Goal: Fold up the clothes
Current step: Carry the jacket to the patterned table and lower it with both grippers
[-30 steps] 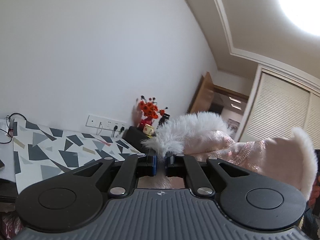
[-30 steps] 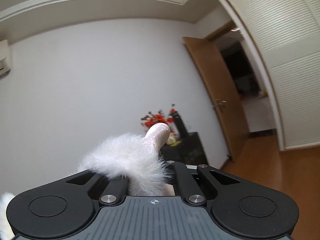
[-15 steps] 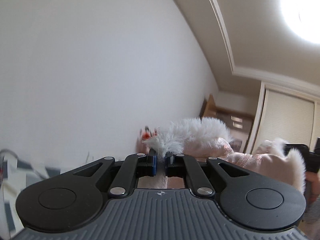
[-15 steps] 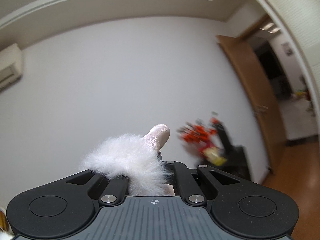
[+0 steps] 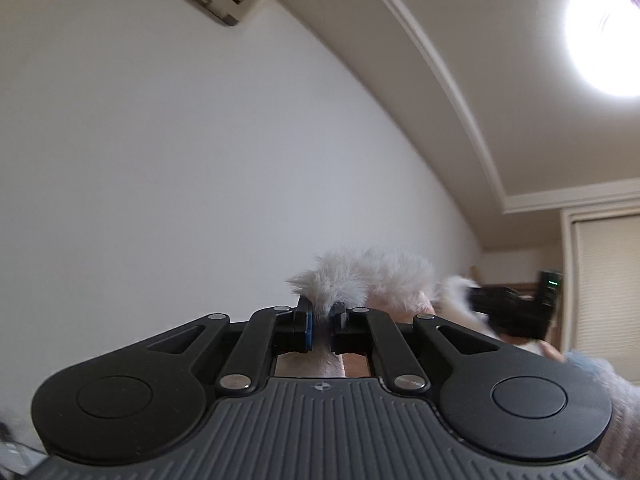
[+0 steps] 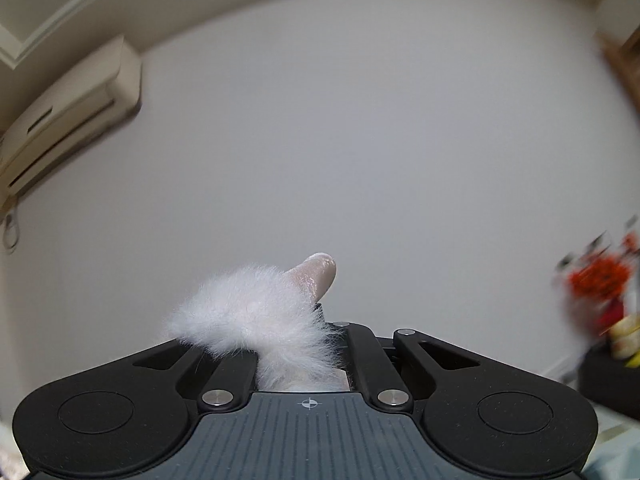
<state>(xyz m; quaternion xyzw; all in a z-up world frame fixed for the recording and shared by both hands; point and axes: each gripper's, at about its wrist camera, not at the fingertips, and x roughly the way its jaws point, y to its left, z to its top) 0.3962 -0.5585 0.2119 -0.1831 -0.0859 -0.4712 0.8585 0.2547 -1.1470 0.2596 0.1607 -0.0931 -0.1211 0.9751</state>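
Note:
A pale pink garment with white fur trim [image 5: 372, 276] is held up in the air between both grippers. My left gripper [image 5: 320, 316] is shut on a tuft of its fur edge, blue pads pressing on it. In the right wrist view the same garment [image 6: 256, 312] bunches over my right gripper [image 6: 308, 320], which is shut on the fur trim with a pink fabric tip poking up. The right gripper also shows in the left wrist view as a blurred black shape [image 5: 508, 312] at the right. Most of the garment hangs below, hidden.
Both cameras face a white wall. An air conditioner [image 6: 68, 112] hangs high on the wall. A ceiling lamp [image 5: 604, 28] glares at the upper right. Red flowers [image 6: 600, 276] stand on a dark cabinet [image 6: 612, 380] at the right; a louvred closet door [image 5: 604, 288] is beyond.
Both grippers rose and swung left while still holding the garment. The patterned table left the left view, the air conditioner came in, and flowers and door slid right in the right view.

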